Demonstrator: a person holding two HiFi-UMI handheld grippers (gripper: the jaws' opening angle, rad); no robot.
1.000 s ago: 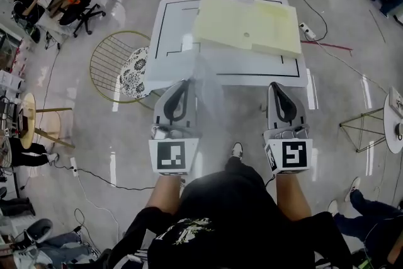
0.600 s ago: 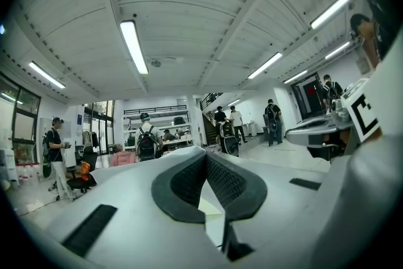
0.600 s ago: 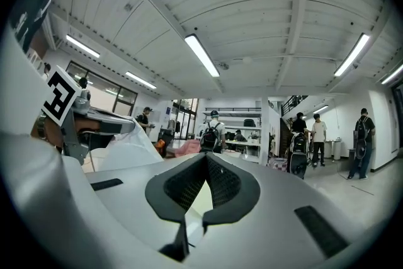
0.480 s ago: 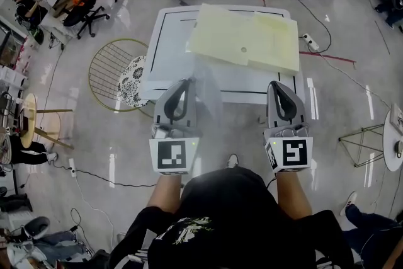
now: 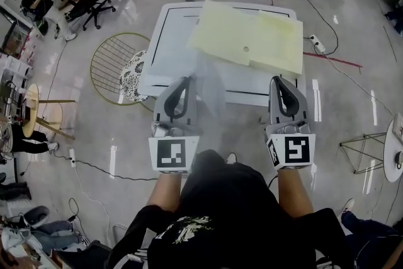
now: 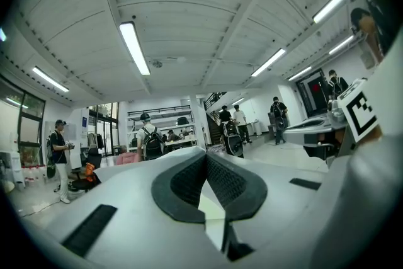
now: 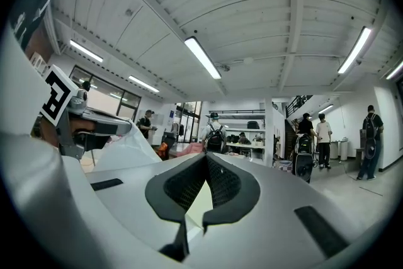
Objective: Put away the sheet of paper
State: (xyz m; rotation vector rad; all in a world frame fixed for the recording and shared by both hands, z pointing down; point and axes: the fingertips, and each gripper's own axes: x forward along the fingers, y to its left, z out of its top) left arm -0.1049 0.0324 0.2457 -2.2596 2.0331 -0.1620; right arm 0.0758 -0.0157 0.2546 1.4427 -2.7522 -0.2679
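**Sheet pinched in my left, bench edge right ahead**

My left hand-held gripper (image 5: 187, 80) is clenched on the sheet of paper (image 5: 210, 88). In the left gripper view its two black pads (image 6: 189, 183) meet at the tip with a pale strip caught between them. The sheet is thin and see-through. From the head view it spreads from that tip across the gap towards my right side, overlapping the near edge of the bench (image 5: 165, 53). In the right gripper view it shows as a white drape (image 7: 119, 143) hanging by the left tool.

My right hand-held gripper (image 5: 275, 80) is clenched too, jaws together at the tip. I can't make out whether anything sits between them.

I hold both tools side by side, well apart, tips at the bench's near edge as seen from above. The bench top is white with a black border line. Pale yellow boards (image 5: 249, 38) cover its far right part, reaching the far edge and running close to the right edge. The left half and the near strip are bare.

A round wire stool (image 5: 108, 63) stands just beside the bench's near left corner. On the right, the floor (image 5: 343, 94) is open beside the bench, with a power strip (image 5: 317, 44) and its cable near the far right corner.
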